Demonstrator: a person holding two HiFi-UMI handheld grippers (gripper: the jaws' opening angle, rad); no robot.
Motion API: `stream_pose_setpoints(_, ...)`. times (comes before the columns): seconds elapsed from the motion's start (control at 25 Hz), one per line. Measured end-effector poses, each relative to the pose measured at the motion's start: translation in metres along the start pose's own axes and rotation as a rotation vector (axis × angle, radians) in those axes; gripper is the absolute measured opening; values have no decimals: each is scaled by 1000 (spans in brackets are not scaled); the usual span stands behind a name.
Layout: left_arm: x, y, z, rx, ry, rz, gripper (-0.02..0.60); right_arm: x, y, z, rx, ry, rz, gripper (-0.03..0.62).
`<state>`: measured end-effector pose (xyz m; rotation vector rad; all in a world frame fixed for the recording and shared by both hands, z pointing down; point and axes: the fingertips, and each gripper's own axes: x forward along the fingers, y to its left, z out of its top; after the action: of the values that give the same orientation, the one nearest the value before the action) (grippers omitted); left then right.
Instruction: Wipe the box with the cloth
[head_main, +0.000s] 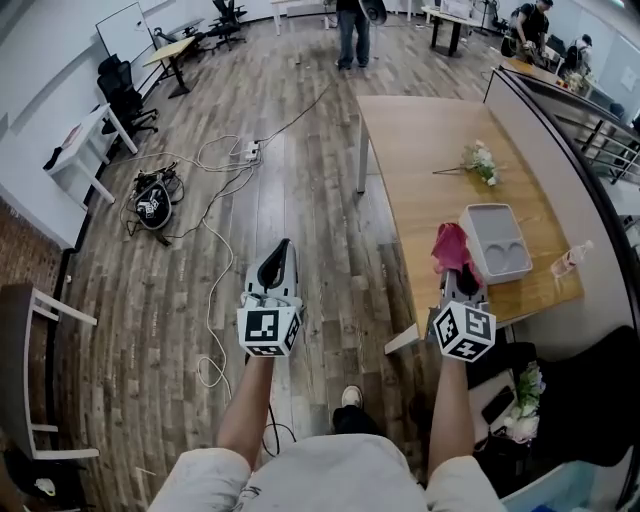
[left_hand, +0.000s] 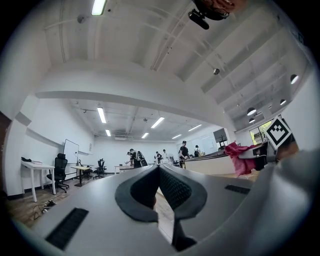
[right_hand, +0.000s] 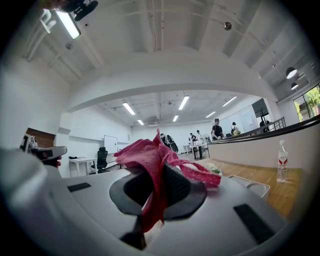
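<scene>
A: What could go wrong from here?

B: The grip, first. The right hand-held gripper (right_hand: 159, 172) is pinching the cloth (right_hand: 150, 152) by one fold only. Most of it bunches loose over the jaws. Dragged across a surface, I'd say it could pull free.

A: And the box?

B: The box (head_main: 495, 240) sits on the desk (head_main: 420, 150), at 1 o'clock from that gripper. It is just beside the cloth and, as far as I can tell, not yet touched. It looks light, and nothing pins it. A firm wipe might shove it toward the bottle (head_main: 571, 260) at its 3 o'clock, near the desk's edge.

A: Can't the other one steady it?

B: Not from there. The left hand-held gripper (head_main: 284, 250) is at 9 o'clock, out over the floor (head_main: 200, 150) and well apart from the desk. Its jaws are pressed together on nothing.

A: Which view tells you that?

B: Its own. The pads meet at the tips, with only floor showing in the gap below. The head view shows it only from behind.

A: And the right gripper view?

B: It shows the cloth running down between the pads, which the head view hides under the bunch. It also shows the bottle upright. Only the head view gives the box's two round hollows and how both grippers stand to the desk.
</scene>
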<state>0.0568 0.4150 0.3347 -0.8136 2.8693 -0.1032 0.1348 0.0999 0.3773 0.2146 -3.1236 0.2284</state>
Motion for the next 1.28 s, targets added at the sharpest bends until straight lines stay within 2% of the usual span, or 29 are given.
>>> stream_pose_setpoints(0.32, 61, -37, 1, 2, 11, -41, 8, 30, -55, 6, 17, -4, -46, 54)
stream_pose_setpoints(0.6, 104, -59, 18, 22, -18, -85, 8, 44, -92, 20, 35, -36, -81, 54)
stream_pose_setpoints(0.96, 148, -64, 19, 20, -49, -131, 8, 69, -105, 33, 3, -68, -113, 54)
stream_pose_setpoints(1.16, 195, -61, 10, 13, -80, -184, 8, 96, -113, 31, -52, -62, -165, 54)
stream_pose_setpoints(1.28, 225, -55, 5, 5, -85, -211, 8, 115, -118, 33, -44, -70, -200, 54)
